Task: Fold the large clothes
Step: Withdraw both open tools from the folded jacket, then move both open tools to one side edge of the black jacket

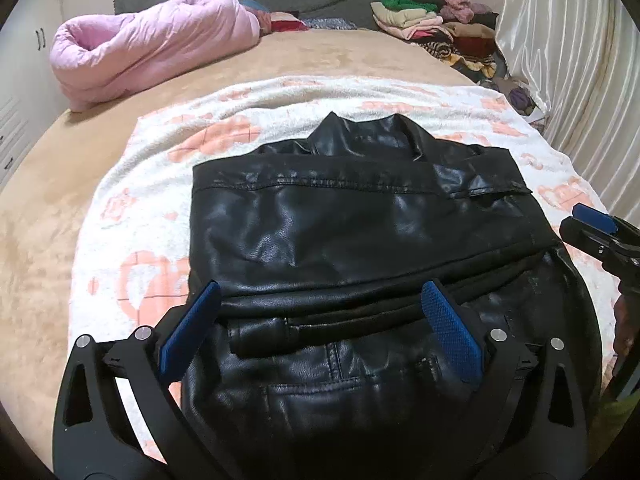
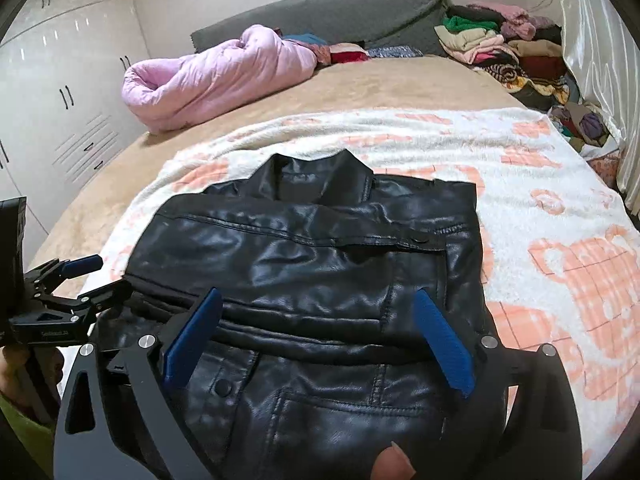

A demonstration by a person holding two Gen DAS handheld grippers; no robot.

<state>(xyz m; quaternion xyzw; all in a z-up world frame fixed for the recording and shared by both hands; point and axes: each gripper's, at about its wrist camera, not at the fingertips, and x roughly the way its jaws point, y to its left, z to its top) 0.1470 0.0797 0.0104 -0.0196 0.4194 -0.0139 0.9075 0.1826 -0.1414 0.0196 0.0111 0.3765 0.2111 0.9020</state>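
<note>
— With both claws spread wide and gripping nothing, where does the black leather jacket sit?

— It lies on the patterned blanket on the bed, bottom half folded up towards the collar. My left claw and my right claw hover over the near side of the jacket, at the fold line; no pad touches the leather.

— What could go wrong?

— I judge the leather stiff and springy, so the folded flap may creep open with nobody pressing it. It also looks slick: a shallow pinch on the thick doubled edge could slip. And with both claws so close together, a careless reach might bump them.
</note>
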